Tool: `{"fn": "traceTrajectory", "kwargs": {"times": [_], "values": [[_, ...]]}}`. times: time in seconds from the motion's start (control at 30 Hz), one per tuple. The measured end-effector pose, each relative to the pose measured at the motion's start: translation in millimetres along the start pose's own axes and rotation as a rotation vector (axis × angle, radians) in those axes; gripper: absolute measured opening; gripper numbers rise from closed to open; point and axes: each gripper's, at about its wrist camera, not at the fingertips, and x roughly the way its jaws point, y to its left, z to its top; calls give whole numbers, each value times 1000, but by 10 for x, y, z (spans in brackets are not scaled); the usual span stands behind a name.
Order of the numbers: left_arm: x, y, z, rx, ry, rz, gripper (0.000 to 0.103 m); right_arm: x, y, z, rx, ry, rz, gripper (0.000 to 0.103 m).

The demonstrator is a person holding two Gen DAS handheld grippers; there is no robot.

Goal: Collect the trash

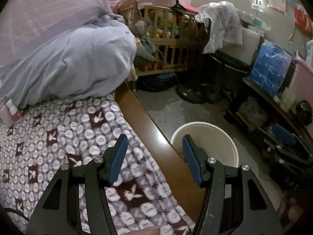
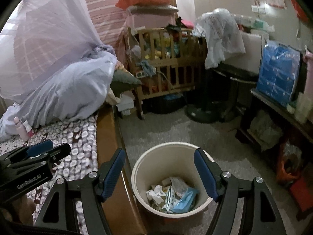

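Cream trash bin [image 2: 172,178], wrappers inside, directly below right gripper [image 2: 159,166]; left gripper [image 1: 154,156] alongside; both wide open, empty.

I held the right gripper [image 2: 159,168] above the bin [image 2: 140,168], jaws wide apart with nothing between them. The bin stood on the floor just beside the bed's wooden edge [image 2: 106,141]; in it lay crumpled tissue [image 2: 155,193], wrappers and a blue packet [image 2: 185,199]. The left gripper [image 2: 37,152] hung over the blanket [image 2: 80,137], at the bed's near edge.
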Motion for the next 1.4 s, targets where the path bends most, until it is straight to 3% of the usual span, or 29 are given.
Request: {"fn": "traceTrajectory", "kwargs": {"times": [0.6, 1.4], "values": [[-124, 112, -12, 13, -57, 40, 57, -97, 116, 63, -15, -31, 1, 75], [-124, 121, -11, 15, -58, 41, 57, -74, 120, 93, -15, -20, 1, 75]]}}
